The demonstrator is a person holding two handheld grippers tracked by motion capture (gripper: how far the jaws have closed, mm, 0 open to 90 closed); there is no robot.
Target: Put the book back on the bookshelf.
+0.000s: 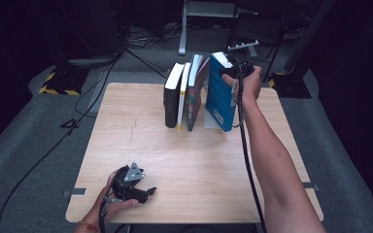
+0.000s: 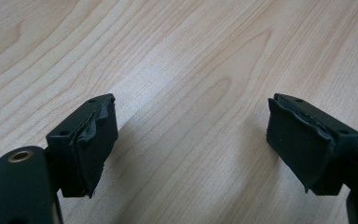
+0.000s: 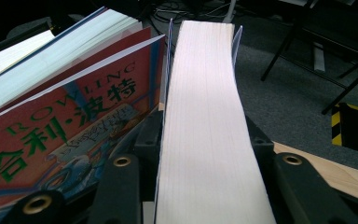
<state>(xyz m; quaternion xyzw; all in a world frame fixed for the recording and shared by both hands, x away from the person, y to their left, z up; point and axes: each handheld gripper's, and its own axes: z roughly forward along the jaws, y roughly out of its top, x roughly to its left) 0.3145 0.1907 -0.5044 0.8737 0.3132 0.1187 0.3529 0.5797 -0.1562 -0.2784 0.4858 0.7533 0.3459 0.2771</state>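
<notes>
With the right gripper (image 1: 234,68) clamped on the upright thick blue paperback book (image 1: 220,94) at the right end of the book row (image 1: 184,92), shelving is unfinished; the left gripper (image 1: 145,192) rests open on the light wooden table (image 1: 199,170).

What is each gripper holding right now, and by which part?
The right gripper clamps the blue book across its top page edge. The left gripper holds nothing, jaws open over the table.
</notes>
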